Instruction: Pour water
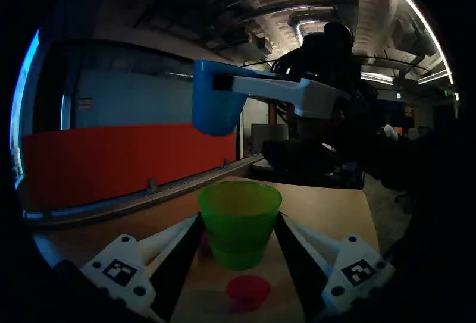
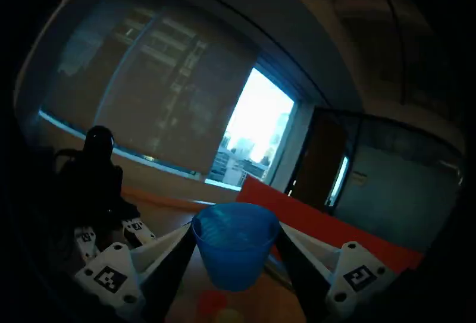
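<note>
A translucent green cup (image 1: 239,231) stands upright between the fingers of my left gripper (image 1: 239,223), which is shut on it, just above the wooden table (image 1: 324,207). Higher up and farther off hangs a blue cup (image 1: 215,109), upright, with my right gripper (image 1: 221,84) reaching in from the right and shut on it. In the right gripper view the same blue cup (image 2: 235,253) sits gripped between the right gripper (image 2: 235,235) fingers, its mouth facing up. I cannot tell whether either cup holds water. The left gripper (image 2: 112,232) shows at the far left, held by a dark figure.
A small red cup (image 1: 247,292) lies on the table below the green cup. A red wall panel (image 1: 119,159) and a rail run along the table's left side. A person (image 1: 333,55) stands dark behind the blue cup. A bright window (image 2: 259,126) lies ahead in the right gripper view.
</note>
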`<state>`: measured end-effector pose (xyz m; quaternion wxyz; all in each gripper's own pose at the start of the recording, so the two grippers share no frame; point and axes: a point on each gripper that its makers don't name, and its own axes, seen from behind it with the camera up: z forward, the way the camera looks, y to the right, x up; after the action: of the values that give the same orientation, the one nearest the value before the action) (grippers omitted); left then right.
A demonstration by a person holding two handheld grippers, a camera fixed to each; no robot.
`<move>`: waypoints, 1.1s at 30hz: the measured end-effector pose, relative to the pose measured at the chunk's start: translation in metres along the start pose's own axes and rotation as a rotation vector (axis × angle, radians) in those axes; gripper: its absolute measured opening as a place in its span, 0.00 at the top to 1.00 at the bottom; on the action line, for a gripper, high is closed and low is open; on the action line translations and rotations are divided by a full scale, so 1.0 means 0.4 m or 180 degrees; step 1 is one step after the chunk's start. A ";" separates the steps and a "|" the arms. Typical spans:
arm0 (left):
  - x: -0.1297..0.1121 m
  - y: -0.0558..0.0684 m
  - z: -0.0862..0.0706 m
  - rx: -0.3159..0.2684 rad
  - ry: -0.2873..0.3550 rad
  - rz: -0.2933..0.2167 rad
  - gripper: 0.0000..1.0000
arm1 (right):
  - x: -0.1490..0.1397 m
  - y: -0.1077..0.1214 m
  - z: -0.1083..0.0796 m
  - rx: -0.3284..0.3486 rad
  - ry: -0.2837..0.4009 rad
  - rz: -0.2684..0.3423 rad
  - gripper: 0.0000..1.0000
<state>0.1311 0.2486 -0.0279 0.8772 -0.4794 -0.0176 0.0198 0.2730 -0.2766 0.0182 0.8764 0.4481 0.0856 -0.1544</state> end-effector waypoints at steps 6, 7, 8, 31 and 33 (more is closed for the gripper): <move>-0.001 -0.004 0.001 0.0019 -0.0010 0.0010 0.18 | -0.005 -0.006 -0.005 0.0072 -0.0014 0.0518 0.10; -0.001 -0.005 0.001 0.0024 -0.0013 0.0012 0.18 | -0.005 -0.006 -0.007 0.0077 -0.0016 0.0564 0.10; -0.002 -0.006 0.001 0.0030 -0.0016 0.0013 0.18 | -0.006 -0.006 -0.008 0.0083 -0.0018 0.0616 0.10; -0.057 -0.119 -0.029 0.0371 -0.0270 0.0078 0.18 | -0.137 0.010 -0.079 0.0078 -0.0295 0.0835 0.10; -0.064 -0.128 -0.034 0.0399 -0.0304 0.0084 0.18 | -0.152 0.012 -0.090 0.0074 -0.0326 0.0847 0.10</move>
<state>0.1072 0.2082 0.0075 0.9033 -0.4223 -0.0518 0.0553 0.2171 -0.2329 0.0184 0.8871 0.4571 -0.0213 -0.0605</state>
